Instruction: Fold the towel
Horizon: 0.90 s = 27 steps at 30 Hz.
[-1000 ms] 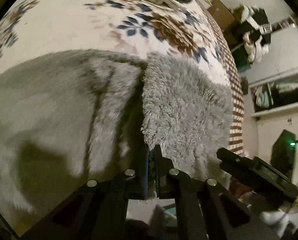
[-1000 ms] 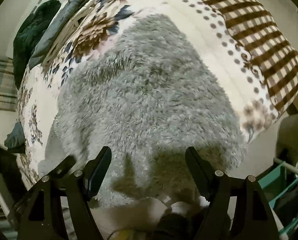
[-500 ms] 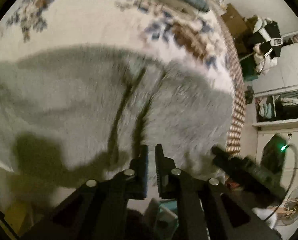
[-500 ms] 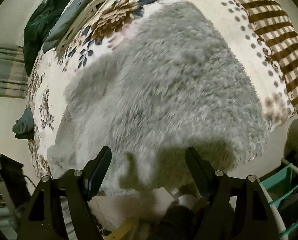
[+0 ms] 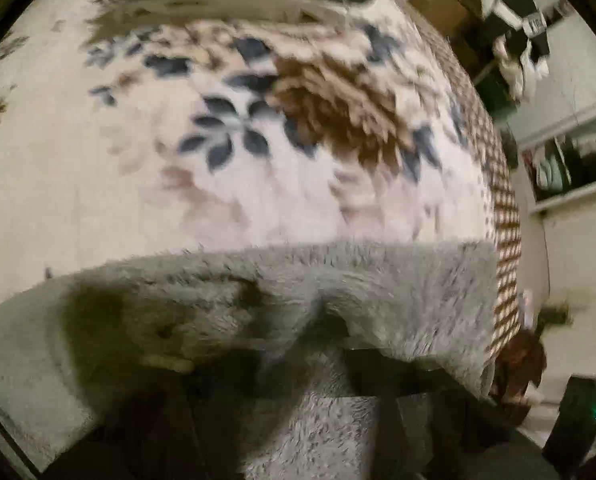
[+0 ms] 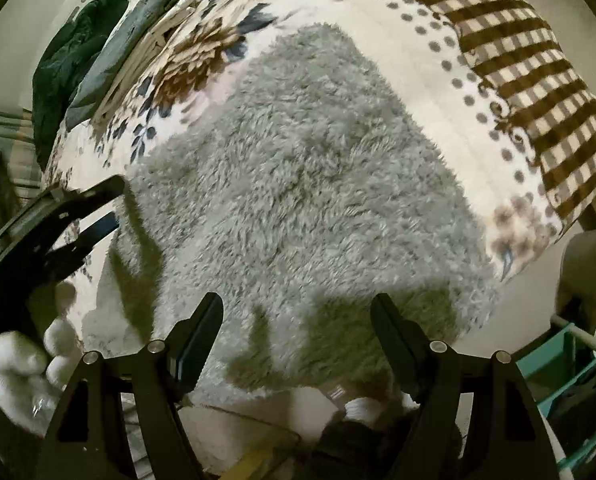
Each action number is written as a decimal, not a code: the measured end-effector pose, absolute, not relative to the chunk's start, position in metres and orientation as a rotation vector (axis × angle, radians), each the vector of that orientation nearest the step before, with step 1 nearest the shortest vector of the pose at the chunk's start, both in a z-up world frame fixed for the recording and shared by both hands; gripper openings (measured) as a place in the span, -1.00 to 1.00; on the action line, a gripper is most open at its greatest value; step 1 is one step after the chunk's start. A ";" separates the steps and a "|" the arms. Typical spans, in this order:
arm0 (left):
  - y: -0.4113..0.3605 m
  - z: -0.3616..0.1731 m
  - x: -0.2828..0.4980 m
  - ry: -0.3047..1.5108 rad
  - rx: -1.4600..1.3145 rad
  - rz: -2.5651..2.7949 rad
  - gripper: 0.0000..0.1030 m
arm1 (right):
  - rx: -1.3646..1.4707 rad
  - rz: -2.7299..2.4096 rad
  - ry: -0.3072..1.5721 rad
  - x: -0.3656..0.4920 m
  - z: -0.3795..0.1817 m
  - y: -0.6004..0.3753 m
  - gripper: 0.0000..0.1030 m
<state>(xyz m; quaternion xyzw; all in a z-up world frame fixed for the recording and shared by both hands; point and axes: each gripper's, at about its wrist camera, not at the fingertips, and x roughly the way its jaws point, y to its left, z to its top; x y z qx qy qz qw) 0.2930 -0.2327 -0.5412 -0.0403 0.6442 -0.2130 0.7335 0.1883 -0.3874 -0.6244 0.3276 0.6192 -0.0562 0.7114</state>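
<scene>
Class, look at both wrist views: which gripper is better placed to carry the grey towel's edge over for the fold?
Left gripper: it is shut at the towel edge. Right gripper hangs open.

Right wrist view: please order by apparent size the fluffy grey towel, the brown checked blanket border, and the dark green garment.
1. Fluffy grey towel, clearly largest.
2. Brown checked blanket border.
3. Dark green garment, smallest, but farthest from the camera, so its true size is unsure.

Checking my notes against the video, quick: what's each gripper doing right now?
Left gripper: shut on the grey towel's edge.
Right gripper: open, holding nothing, above the towel.
</scene>
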 end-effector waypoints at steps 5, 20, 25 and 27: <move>-0.190 -0.514 0.279 1.351 -0.197 -0.423 -0.93 | 0.757 -0.143 1.367 0.186 -0.627 -0.396 0.52; -0.167 -0.521 0.287 1.417 -0.227 -0.348 -0.92 | 1.324 -0.168 1.375 0.140 -0.684 -0.368 -0.89; -0.150 -0.504 0.295 1.417 -0.275 -0.324 -0.92 | 1.301 -0.183 1.355 0.137 -0.665 -0.347 -0.89; -0.146 -0.500 0.300 1.416 -0.268 -0.319 -0.92 | 1.291 -0.156 1.366 0.133 -0.653 -0.339 -0.89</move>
